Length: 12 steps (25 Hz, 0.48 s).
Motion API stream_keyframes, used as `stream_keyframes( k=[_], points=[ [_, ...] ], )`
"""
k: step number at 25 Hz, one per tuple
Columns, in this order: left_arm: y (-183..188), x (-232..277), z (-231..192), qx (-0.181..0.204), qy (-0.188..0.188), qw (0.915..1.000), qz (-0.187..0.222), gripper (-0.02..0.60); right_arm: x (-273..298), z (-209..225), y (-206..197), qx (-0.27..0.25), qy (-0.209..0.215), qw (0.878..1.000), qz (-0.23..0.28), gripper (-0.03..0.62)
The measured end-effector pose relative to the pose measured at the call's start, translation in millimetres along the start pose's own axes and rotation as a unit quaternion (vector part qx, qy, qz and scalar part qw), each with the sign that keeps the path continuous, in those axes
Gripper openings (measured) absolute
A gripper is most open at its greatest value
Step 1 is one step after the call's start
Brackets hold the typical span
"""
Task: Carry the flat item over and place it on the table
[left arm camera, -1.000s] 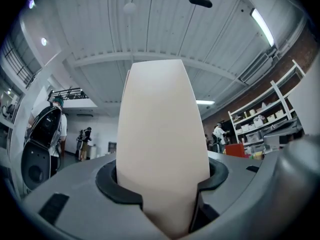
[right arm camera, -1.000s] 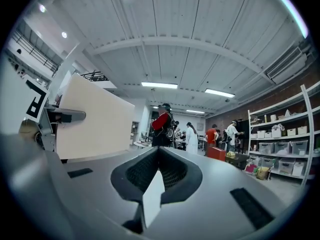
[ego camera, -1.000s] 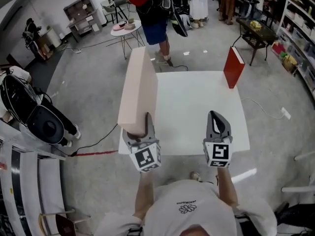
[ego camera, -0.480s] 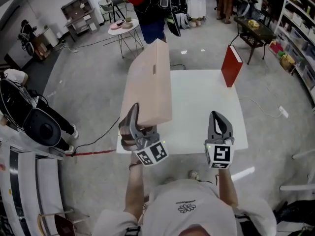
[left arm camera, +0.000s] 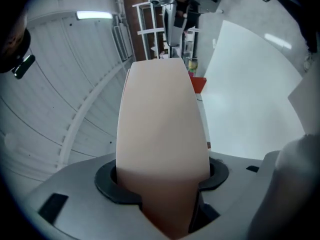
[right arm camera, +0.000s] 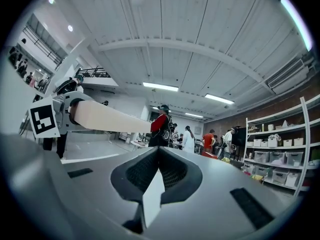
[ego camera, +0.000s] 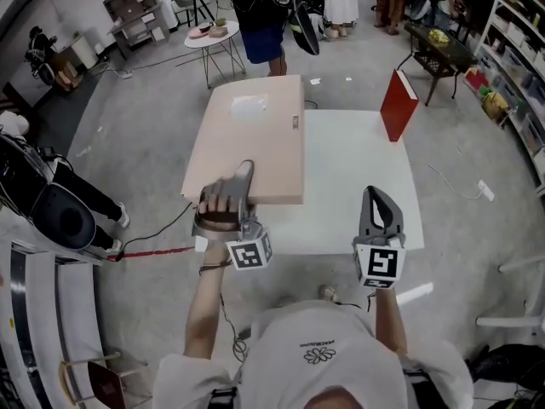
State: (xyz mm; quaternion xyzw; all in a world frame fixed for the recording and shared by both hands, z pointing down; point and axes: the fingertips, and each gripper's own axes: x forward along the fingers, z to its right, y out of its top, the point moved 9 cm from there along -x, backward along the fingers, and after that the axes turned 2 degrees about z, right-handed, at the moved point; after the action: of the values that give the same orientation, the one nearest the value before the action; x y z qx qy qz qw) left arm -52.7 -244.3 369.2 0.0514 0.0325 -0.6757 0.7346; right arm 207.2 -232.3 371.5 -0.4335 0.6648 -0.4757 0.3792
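The flat item is a pale pink-beige board (ego camera: 251, 139), lying nearly level over the left part of the white table (ego camera: 358, 169); whether it touches the top I cannot tell. My left gripper (ego camera: 243, 175) is shut on its near edge, one jaw above and one hidden beneath. In the left gripper view the board (left arm camera: 162, 134) fills the space between the jaws of the left gripper (left arm camera: 165, 186). My right gripper (ego camera: 379, 198) hovers over the table's near right side, shut and empty. From the right gripper (right arm camera: 157, 156) the board (right arm camera: 110, 119) shows edge-on at the left.
A red book-like slab (ego camera: 398, 105) stands upright at the table's far right corner. A person (ego camera: 260, 15) stands just beyond the far edge, by a round side table (ego camera: 213, 41). A black machine (ego camera: 51, 211) sits at the left, a dark cart (ego camera: 443, 49) and shelves (ego camera: 519, 41) at the right.
The board has swung from standing on edge to lying flat, and my left gripper has rolled over and shifted left with it. The right gripper has barely moved.
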Motion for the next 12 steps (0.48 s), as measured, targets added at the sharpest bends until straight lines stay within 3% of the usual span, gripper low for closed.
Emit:
stream_keyframes(
  k=[12],
  points=[
    [-1.8, -1.9, 9.0, 0.026, -0.035, 0.999, 0.012, 0.291, -5.9, -5.7, 6.8, 0.0, -0.006, 1.0, 0.002, 0.012]
  ],
)
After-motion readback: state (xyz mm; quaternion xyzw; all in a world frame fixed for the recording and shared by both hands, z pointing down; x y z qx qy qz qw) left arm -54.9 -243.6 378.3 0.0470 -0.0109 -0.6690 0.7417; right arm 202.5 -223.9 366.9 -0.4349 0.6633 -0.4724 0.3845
